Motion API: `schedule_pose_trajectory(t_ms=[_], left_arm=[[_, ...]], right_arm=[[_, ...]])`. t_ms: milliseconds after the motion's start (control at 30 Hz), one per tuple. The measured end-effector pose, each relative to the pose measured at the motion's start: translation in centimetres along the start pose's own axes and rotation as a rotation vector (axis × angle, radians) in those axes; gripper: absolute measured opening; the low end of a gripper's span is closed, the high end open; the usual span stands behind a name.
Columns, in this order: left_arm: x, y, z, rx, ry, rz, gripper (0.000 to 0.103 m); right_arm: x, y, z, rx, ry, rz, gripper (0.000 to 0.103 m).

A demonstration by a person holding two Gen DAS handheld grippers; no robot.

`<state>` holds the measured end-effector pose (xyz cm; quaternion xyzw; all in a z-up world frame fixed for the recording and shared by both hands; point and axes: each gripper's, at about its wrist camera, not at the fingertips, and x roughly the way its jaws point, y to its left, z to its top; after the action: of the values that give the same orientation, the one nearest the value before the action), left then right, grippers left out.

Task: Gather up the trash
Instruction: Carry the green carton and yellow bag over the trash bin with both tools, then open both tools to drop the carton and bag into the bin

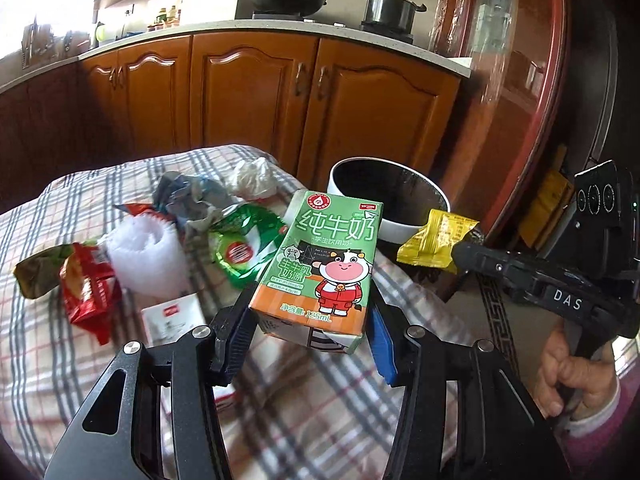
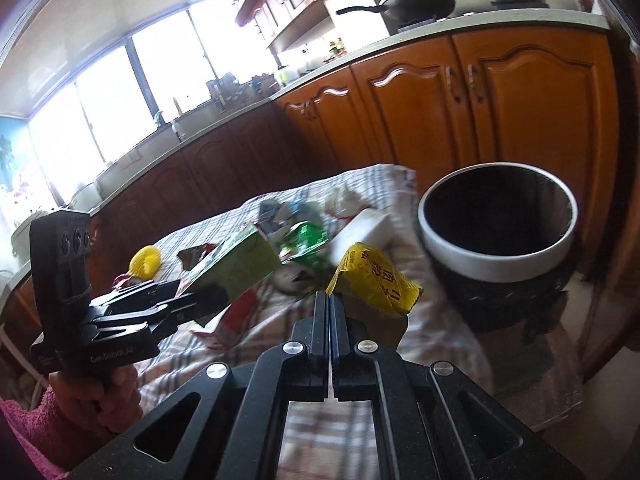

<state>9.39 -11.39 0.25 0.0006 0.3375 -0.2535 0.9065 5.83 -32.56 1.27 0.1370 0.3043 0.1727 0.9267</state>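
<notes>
Our left gripper (image 1: 308, 316) clamps the milk carton (image 1: 324, 256) while our right gripper (image 2: 331, 312) pinches the yellow wrapper (image 2: 376, 276) near the bin (image 2: 496, 256).

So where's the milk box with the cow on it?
The milk carton is held up in the left gripper, above the checked tablecloth, just left of the bin.
</notes>
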Motion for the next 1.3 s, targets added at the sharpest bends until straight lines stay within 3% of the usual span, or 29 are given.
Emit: schedule_pose_trajectory(t_ms=[367, 600, 1233, 1300], left_arm=[[5.4, -3.6, 3.8, 0.042, 0.036, -0.009, 0.049], [9.5, -5.5, 6.4, 0.06, 0.068, -0.008, 0.049], [18.0, -7.0, 10.8, 0.057, 0.165, -0.006, 0.05], [18.3, -7.1, 10.9, 0.056, 0.167, -0.007, 0.05]], right_arm=[[0.3, -6.6, 2.7, 0.063, -0.016, -0.083, 0.0], [1.9, -10.3, 4.7, 0.115, 0.012, -0.089, 0.0], [5.9, -15.8, 7.4, 0.148, 0.104, -0.116, 0.001], [6.4, -16.5, 7.7, 0.167, 0.119, -0.104, 0.007]])
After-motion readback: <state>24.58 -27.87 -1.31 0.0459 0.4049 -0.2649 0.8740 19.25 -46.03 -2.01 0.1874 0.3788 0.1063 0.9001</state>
